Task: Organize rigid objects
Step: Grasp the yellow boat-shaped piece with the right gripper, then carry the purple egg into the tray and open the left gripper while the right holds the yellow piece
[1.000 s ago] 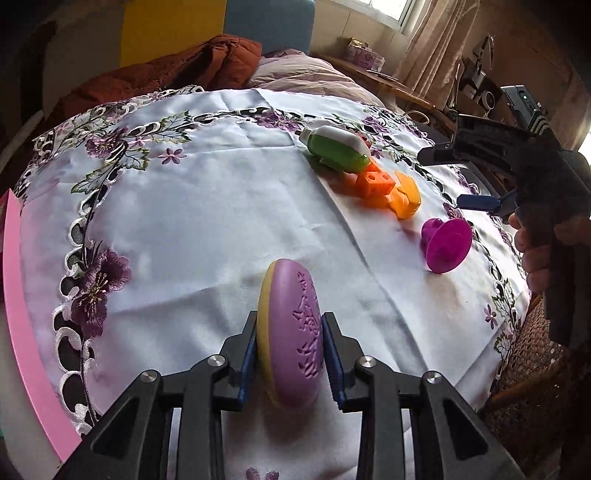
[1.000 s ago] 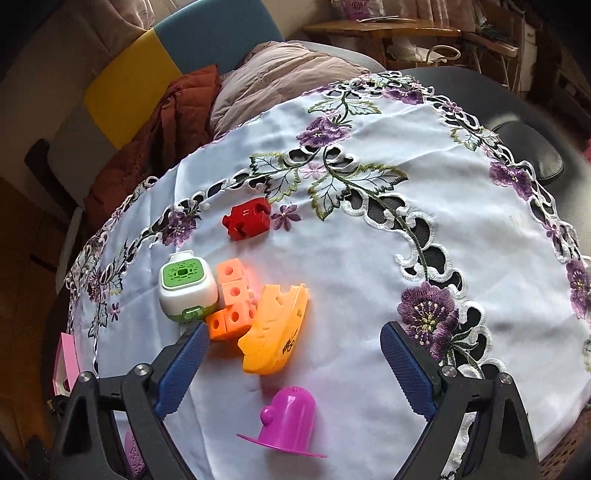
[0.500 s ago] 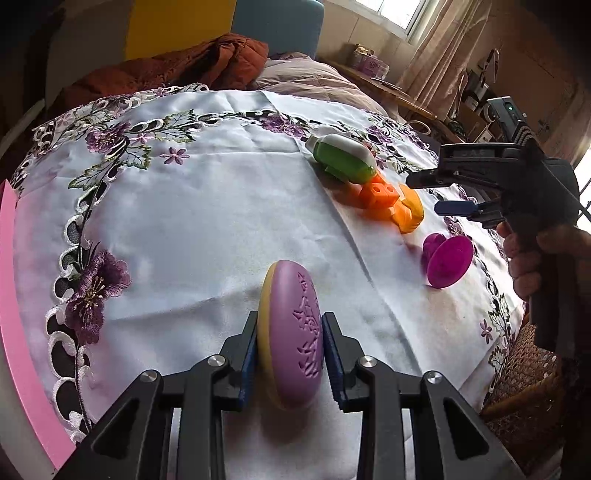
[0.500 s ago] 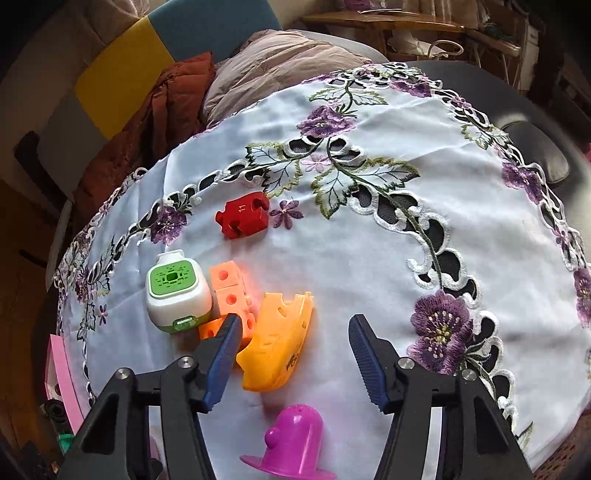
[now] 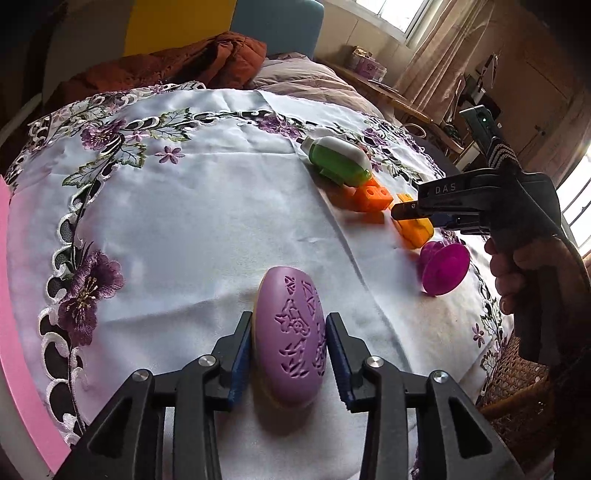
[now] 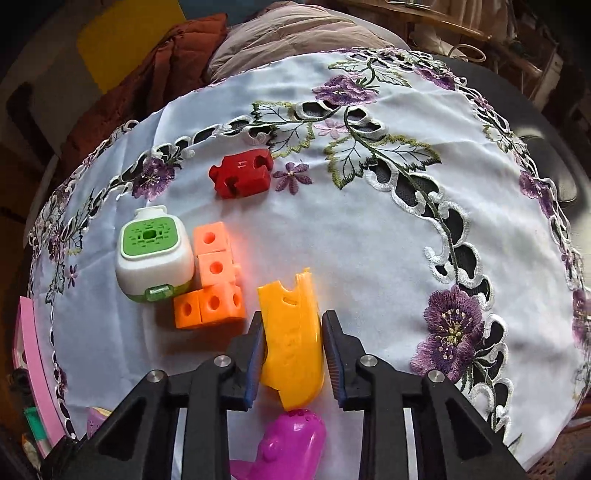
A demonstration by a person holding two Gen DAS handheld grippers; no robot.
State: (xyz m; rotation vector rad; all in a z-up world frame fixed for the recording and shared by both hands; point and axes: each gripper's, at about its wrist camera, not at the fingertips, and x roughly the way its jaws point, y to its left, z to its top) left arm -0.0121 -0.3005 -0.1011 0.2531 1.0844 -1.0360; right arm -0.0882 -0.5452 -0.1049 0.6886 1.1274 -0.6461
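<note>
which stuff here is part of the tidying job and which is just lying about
Job: purple oval toy between the opening left gripper; yellow cheese wedge between the closing right gripper; orange cubes; green-white toy; red block; magenta cup.
Lying about: brown jacket; embroidered tablecloth.

I work over a tabletop (image 5: 207,206) draped in a white cloth (image 6: 369,236) with purple embroidered flowers and cut-out edging. Behind the tabletop sits a seat with a yellow panel (image 5: 177,26) and a blue panel (image 5: 280,26) on its back, a rust-brown quilted jacket (image 5: 192,62) thrown over it and a pale mauve cushion (image 5: 306,77) beside the jacket. Beyond the cushion a wooden side table (image 5: 391,96) stands under a window (image 5: 402,14) with beige curtains (image 5: 443,48); daylight comes in there. Right of the curtains are brown wooden doors (image 5: 543,96). A pink board (image 5: 14,332) lies along the tabletop's left edge.
</note>
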